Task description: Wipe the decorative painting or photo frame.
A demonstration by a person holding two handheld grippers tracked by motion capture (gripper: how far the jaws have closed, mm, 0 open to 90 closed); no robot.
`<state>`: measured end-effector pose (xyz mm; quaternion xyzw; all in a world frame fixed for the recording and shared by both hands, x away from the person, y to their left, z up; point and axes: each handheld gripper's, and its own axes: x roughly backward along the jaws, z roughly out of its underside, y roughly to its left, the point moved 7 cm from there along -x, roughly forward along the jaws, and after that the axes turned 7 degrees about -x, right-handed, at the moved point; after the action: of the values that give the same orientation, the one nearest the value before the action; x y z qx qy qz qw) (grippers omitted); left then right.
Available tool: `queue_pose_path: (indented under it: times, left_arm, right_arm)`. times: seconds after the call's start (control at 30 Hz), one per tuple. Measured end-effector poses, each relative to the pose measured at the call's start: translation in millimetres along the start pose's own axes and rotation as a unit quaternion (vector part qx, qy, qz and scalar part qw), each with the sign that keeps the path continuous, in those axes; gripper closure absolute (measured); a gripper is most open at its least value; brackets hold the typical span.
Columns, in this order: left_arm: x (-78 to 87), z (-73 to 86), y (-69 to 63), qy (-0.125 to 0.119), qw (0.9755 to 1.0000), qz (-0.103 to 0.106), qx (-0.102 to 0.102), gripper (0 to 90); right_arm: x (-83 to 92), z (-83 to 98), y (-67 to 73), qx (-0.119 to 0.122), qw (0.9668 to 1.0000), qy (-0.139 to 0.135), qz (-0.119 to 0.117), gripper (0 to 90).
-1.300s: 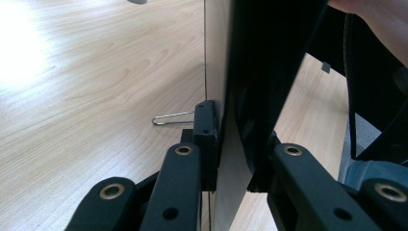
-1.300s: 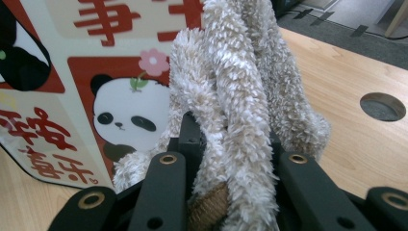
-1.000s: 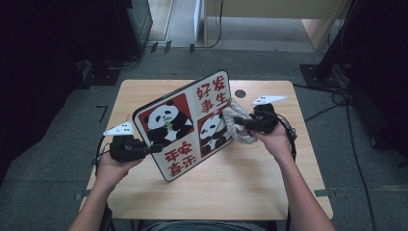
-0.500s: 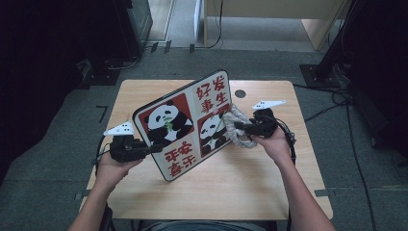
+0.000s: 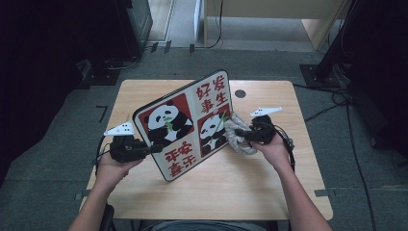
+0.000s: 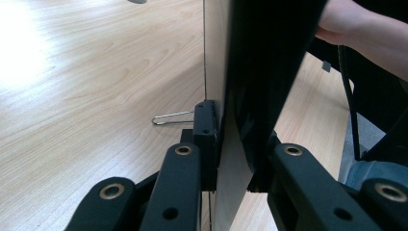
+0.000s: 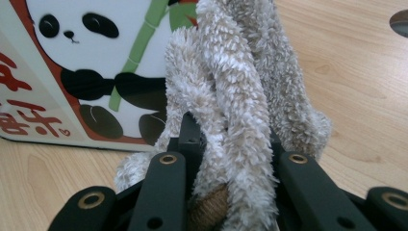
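Pale wooden tabletop (image 5: 144, 96) stood on grey carpet, with dark equipment and cables at the room's edges. At the left of the high view, the person's left hand (image 5: 108, 166) held the left gripper (image 5: 153, 149), whose jaws were clamped on the lower left edge of a panda board (image 5: 185, 122). In the left gripper view the board (image 6: 250, 72) ran edge-on between the two black jaws, pinched tight, and a thin wire clip (image 6: 171, 118) lay on the wood just beside it. The board stood tilted on its bottom corner near the table's middle, its printed face with two pandas and red characters turned toward the person. Just right of it, the right gripper (image 5: 243, 134) pinched a bunched beige terry cloth (image 5: 238, 139) that touched the board's right edge. In the right gripper view the fluffy cloth (image 7: 231, 96) bulged up between the closed jaws, against the panda print (image 7: 82, 72). Near the far edge sat a small dark disc (image 5: 240, 93).
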<state>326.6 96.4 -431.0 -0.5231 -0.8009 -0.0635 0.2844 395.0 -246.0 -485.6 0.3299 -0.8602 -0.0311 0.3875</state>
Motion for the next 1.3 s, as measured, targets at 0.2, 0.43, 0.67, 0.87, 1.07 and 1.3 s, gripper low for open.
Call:
queue_pose_path:
  times: [0.2, 0.43, 0.67, 0.87, 1.07, 1.3]
  left_arm:
    - [0.0, -0.2, 0.1, 0.000, 1.0000, 0.002, 0.000, 79.6]
    - [-0.2, -0.5, 0.1, -0.001, 0.9999, 0.005, 0.009, 79.7]
    - [-0.4, -0.7, -1.1, 0.002, 1.0000, -0.001, 0.007, 79.7]
    - [-0.6, -0.8, -2.3, 0.003, 1.0000, -0.003, 0.007, 79.7]
    - [-0.6, -0.6, -2.3, 0.001, 1.0000, -0.002, 0.008, 79.7]
    - [-0.8, -0.5, -1.7, -0.001, 1.0000, 0.000, 0.009, 79.5]
  right_arm:
    - [-4.7, 9.0, -3.5, -0.014, 0.9999, 0.003, -0.005, 73.2]
    - [-13.5, 23.7, -6.0, -0.022, 0.9994, 0.028, 0.002, 73.1]
    - [-18.8, 30.6, -9.1, -0.025, 0.9988, 0.041, 0.003, 73.2]
    - [-10.0, 23.8, -8.1, -0.034, 0.9987, 0.037, -0.001, 73.3]
    - [10.0, 8.6, -5.4, -0.039, 0.9990, 0.018, -0.010, 73.4]
    - [30.2, -9.0, -0.2, -0.033, 0.9994, 0.006, -0.002, 73.4]
